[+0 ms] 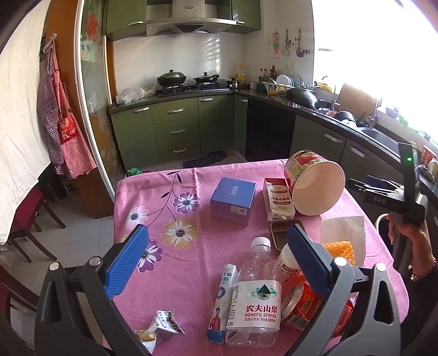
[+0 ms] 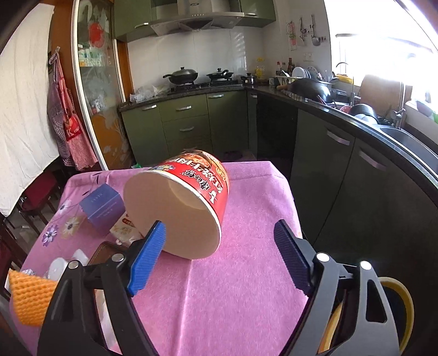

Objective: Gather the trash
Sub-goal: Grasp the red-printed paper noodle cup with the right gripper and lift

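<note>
An empty noodle cup (image 2: 189, 202) lies tipped on the pink-clothed table (image 2: 246, 273), just ahead of the right gripper (image 2: 221, 257), jaws open. A blue box (image 1: 232, 198), carton (image 1: 276, 200) and water bottle (image 1: 256, 295) crowd around the left gripper (image 1: 216, 260), jaws open, empty.

Ahead of my fingers stand green cabinets (image 1: 175, 128) under a dark worktop, a stove (image 1: 189, 87) with pans below a steel hood (image 1: 189, 22), white tiles, aprons (image 1: 63, 123) hanging left, and glaring window light (image 1: 383, 54) to the right.
</note>
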Demonstrator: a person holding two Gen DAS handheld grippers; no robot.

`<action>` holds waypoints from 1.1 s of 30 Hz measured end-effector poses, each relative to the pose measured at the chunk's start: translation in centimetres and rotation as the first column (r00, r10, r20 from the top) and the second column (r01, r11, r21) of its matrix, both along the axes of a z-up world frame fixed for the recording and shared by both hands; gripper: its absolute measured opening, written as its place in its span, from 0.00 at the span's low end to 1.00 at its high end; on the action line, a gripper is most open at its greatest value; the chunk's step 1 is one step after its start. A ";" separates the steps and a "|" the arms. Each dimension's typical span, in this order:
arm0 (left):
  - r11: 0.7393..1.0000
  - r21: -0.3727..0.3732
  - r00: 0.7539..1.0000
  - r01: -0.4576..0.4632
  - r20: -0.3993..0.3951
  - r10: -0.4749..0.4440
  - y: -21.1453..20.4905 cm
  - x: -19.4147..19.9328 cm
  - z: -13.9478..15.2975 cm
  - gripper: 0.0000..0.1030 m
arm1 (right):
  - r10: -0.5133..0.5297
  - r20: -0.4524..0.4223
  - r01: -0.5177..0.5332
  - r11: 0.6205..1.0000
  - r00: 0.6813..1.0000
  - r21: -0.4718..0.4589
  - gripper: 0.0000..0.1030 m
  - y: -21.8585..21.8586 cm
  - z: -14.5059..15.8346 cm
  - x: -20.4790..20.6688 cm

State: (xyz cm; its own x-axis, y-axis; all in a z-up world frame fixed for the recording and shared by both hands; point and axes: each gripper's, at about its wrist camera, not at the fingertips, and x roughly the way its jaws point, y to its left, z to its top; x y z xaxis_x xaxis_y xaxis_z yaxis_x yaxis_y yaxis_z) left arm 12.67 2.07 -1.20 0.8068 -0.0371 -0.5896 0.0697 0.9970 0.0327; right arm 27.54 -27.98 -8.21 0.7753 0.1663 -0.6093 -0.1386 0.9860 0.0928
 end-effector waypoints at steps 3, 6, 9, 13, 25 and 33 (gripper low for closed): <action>1.000 0.001 1.000 0.006 -0.003 -0.006 0.0 0.7 -0.3 0.94 | -0.015 -0.030 0.014 1.000 0.999 -0.026 0.57 1.1 -1.7 3.4; 1.000 -0.003 1.000 0.012 -0.003 -0.012 0.1 1.6 -0.4 0.94 | -0.043 -0.049 0.041 0.999 0.998 -0.029 0.44 1.6 -3.0 5.9; 1.000 -0.004 1.000 0.014 -0.006 -0.014 0.3 2.6 -0.7 0.94 | -0.054 -0.063 0.052 0.998 0.997 -0.024 0.38 1.9 -3.9 7.8; 1.000 -0.011 1.000 0.024 -0.014 -0.024 0.4 3.8 -1.1 0.94 | -0.079 -0.061 0.077 0.997 0.995 -0.031 0.11 1.9 -4.2 8.9; 0.998 -0.021 0.998 0.064 -0.011 -0.065 0.6 5.1 -1.2 0.94 | -0.107 -0.132 0.120 0.987 0.986 0.102 0.05 -3.8 -0.8 8.8; 0.992 -0.042 0.993 0.117 0.014 -0.116 0.3 5.6 -1.1 0.94 | -0.245 -0.271 0.276 0.958 0.931 0.082 0.05 -15.7 3.6 1.8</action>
State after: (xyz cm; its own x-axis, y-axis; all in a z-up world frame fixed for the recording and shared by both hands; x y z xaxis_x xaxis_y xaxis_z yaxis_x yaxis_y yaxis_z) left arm 18.23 2.40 -2.34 0.8024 -0.1563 -0.5759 0.1852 0.9827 -0.0086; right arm 29.39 -43.66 -4.56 0.6217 0.0612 -0.7809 0.1657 0.9641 0.2075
